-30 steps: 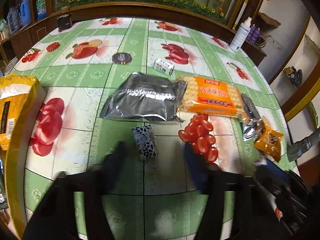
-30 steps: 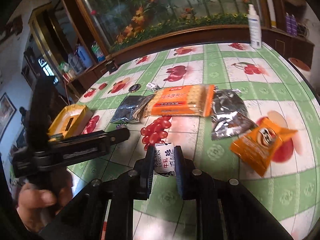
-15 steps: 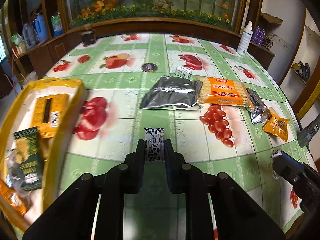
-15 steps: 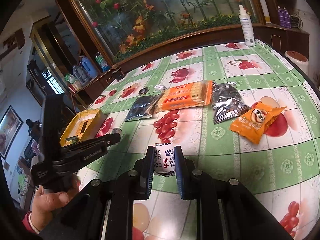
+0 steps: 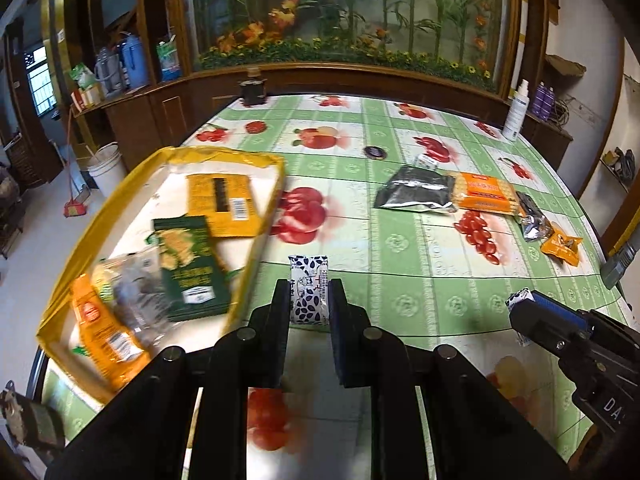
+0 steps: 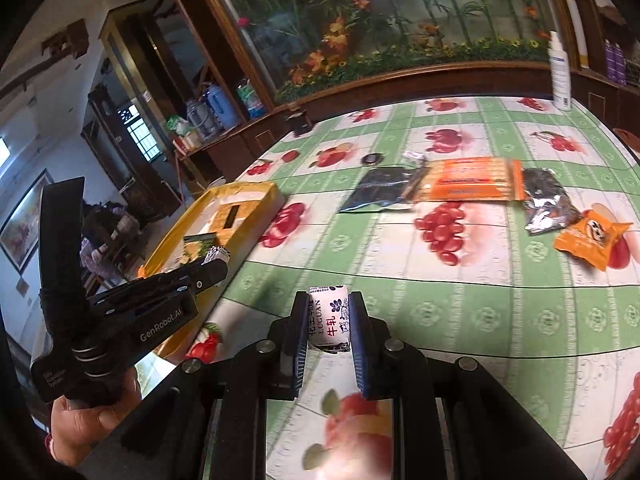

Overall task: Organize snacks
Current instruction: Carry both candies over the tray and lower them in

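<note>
My left gripper (image 5: 309, 300) is shut on a small white candy packet with dark blue print (image 5: 308, 286) and holds it above the table, just right of the yellow tray (image 5: 256, 216). The tray holds several snack packs. My right gripper (image 6: 329, 322) is shut on a like white candy packet (image 6: 329, 318) above the table's near side. The left gripper also shows in the right wrist view (image 6: 214, 266), over the tray's (image 6: 256, 194) near end. On the table lie a silver bag (image 5: 416, 192), an orange cracker pack (image 5: 484, 192), a crumpled foil bag (image 5: 532, 220) and a small orange pack (image 5: 562, 244).
The round table has a green fruit-print cloth (image 5: 400, 280). A white spray bottle (image 5: 516, 110) stands at the far right edge, a dark jar (image 5: 253, 90) at the far edge, a small dark disc (image 5: 375, 153) and a tiny white packet (image 5: 426, 162) mid-table. A wooden planter ledge runs behind.
My left gripper shut on the blue-print candy packet, lifted it and swung left toward the yellow tray. My right gripper kept its packet and rose a little.
</note>
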A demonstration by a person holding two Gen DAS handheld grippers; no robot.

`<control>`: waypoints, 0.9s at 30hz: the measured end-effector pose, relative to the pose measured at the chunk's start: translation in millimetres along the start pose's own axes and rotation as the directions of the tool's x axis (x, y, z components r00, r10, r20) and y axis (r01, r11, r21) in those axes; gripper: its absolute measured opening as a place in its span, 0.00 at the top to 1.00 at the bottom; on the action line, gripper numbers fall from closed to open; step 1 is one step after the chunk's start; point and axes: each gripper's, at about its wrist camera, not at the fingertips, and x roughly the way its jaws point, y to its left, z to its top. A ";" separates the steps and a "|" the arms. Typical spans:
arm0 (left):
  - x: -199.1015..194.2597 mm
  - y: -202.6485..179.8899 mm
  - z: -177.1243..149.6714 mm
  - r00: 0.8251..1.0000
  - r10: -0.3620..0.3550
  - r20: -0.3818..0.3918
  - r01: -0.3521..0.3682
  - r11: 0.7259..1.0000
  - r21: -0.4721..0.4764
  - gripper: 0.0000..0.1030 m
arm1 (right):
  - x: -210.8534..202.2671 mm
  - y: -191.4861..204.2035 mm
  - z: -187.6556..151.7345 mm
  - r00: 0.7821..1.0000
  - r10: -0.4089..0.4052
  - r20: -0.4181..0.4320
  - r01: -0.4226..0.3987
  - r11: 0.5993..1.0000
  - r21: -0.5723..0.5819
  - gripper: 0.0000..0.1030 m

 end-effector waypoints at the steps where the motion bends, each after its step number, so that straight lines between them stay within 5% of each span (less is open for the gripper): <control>1: -0.9 5.9 -1.3 1.000 0.007 0.000 -0.007 1.000 -0.007 0.85 | 1.9 5.4 0.2 1.000 0.005 -0.002 -0.005 1.000 -0.009 0.81; 27: -11.7 98.9 -17.0 0.994 0.107 0.004 -0.105 0.984 -0.144 0.85 | 54.6 106.6 1.5 0.988 0.120 -0.100 -0.134 0.979 -0.153 0.81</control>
